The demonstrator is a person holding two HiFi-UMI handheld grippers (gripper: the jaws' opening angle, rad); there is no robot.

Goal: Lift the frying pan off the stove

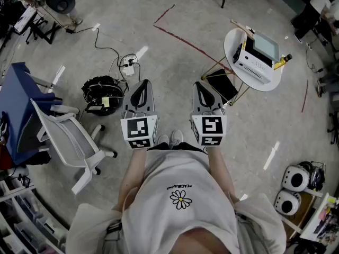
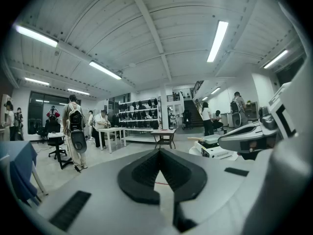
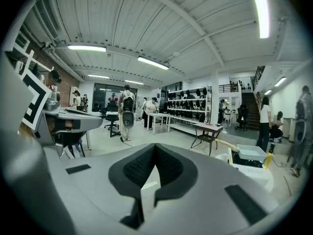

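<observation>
Left tongs [image 1: 142, 83], right tongs [image 1: 201, 85] — two; one round table [image 1: 231, 41], one stove [image 1: 255, 63].

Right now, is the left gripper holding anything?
No, the left gripper has its jaws shut together, with nothing between them.

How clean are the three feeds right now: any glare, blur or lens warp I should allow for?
Head view: even light, soft shadows, sharp, with the floor bowed by the fisheye. Left gripper view: ceiling strip lights blown out, dark corners, and the left gripper slightly soft up close. Right gripper view: similar glare from a strip light, ceiling beams curved by the lens, background fairly sharp.
</observation>
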